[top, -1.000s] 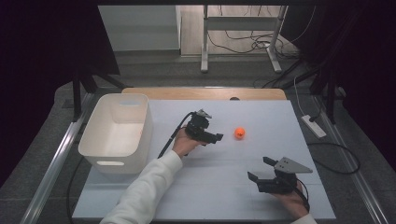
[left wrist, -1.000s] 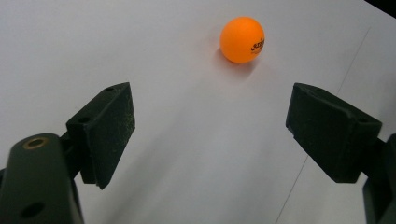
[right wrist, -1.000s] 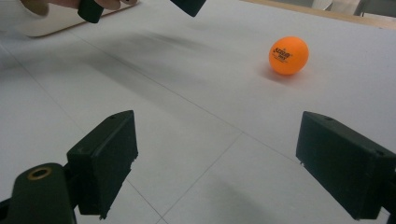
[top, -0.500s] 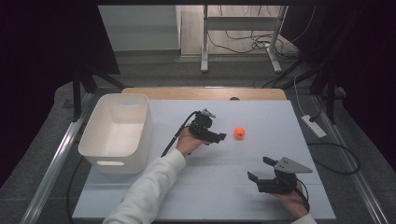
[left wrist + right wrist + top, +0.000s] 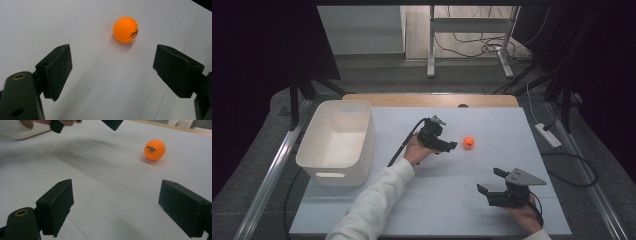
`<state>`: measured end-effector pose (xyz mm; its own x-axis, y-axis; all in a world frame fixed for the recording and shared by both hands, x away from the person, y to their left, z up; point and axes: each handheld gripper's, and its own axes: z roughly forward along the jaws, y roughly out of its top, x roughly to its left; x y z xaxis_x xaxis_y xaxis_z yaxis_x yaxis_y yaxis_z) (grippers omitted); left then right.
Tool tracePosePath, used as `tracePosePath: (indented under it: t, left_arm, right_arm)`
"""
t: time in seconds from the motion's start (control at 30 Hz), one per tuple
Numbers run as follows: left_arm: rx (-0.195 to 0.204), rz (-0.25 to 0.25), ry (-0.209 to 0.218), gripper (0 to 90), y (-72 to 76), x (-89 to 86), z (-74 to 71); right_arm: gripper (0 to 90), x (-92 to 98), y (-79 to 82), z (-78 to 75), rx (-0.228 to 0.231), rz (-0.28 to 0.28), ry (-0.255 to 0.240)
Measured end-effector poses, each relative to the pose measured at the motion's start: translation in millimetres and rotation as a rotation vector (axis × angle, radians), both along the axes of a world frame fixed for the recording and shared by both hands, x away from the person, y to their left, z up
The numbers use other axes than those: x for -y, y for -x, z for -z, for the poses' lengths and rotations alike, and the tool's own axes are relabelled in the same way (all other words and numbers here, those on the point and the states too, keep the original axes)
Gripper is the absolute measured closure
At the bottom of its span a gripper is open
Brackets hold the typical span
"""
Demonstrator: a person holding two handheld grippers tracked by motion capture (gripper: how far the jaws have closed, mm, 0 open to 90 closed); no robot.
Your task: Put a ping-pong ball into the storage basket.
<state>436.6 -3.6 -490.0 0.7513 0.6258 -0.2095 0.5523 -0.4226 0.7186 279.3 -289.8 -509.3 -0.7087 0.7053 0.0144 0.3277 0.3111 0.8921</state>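
Your left gripper (image 5: 454, 145) has crept a little closer to the small orange plastic ball (image 5: 468, 142) than it was a second ago, and now sits just beside it with both jaws spread wide and nothing between them. In the left gripper view the ball (image 5: 125, 29) lies just ahead of the open jaws and slightly off their centre line, so the approach looks nearly done; a short push forward should bring it between the pads before you close. The ball rests on the white desk (image 5: 492, 125) near its middle, toward the far edge, and has not shifted. Your right gripper (image 5: 490, 181) waits near the desk's near right corner, well apart from the ball, jaws also wide and empty. The white rectangular plastic bin (image 5: 319, 152) stands along the desk's left edge, and what shows of its inside is empty.
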Motion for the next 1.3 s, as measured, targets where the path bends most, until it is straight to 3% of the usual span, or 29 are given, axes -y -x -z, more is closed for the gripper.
tracePosePath:
  t: [1.3]
  left_arm:
    - [-0.016, 0.041, -0.014, 16.7, -12.5, 36.0, 12.9]
  right_arm:
    - [12.6, 0.7, -0.1, -0.4, 0.004, 0.005, 0.005]
